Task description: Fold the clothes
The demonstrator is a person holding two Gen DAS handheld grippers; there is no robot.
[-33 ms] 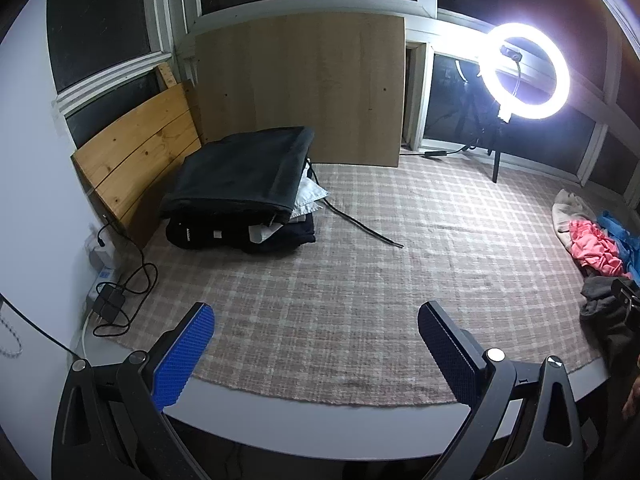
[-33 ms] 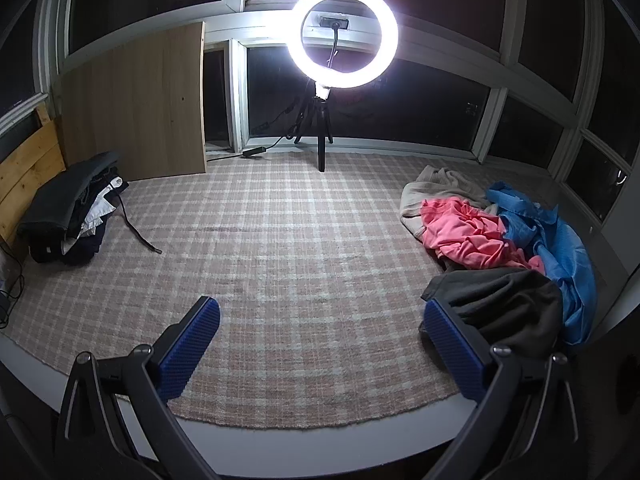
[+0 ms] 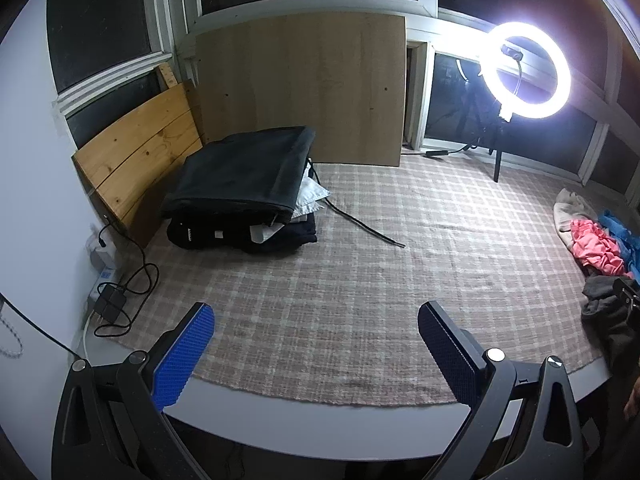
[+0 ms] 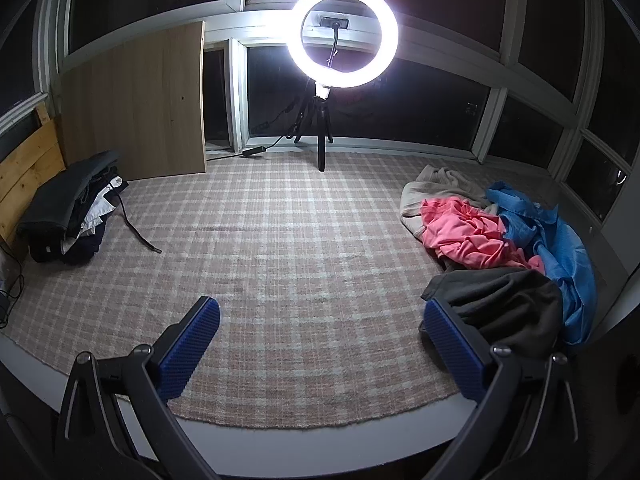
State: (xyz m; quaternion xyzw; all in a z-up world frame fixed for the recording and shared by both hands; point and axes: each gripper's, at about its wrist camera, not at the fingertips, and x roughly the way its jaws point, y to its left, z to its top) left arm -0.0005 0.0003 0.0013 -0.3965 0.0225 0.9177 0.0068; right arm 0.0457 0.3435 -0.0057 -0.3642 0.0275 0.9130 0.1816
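Note:
A heap of loose clothes lies at the right of the checked rug [image 4: 280, 248]: a beige piece [image 4: 436, 188], a pink one [image 4: 468, 236], a blue one [image 4: 560, 248] and a dark grey one [image 4: 504, 304] nearest me. My right gripper [image 4: 322, 308] is open and holds nothing; its right finger [image 4: 452, 340] stands just in front of the grey garment's edge. A stack of folded dark clothes [image 3: 240, 184] sits at the rug's far left. My left gripper [image 3: 316, 314] hovers open over the rug's near edge, well short of that stack.
A lit ring light on a tripod [image 4: 346, 36] stands at the back. Wooden boards [image 3: 304, 88] lean against the windows behind the stack. A black strap [image 3: 360, 224] trails from the stack. A power strip and cables [image 3: 112, 300] lie at the left wall.

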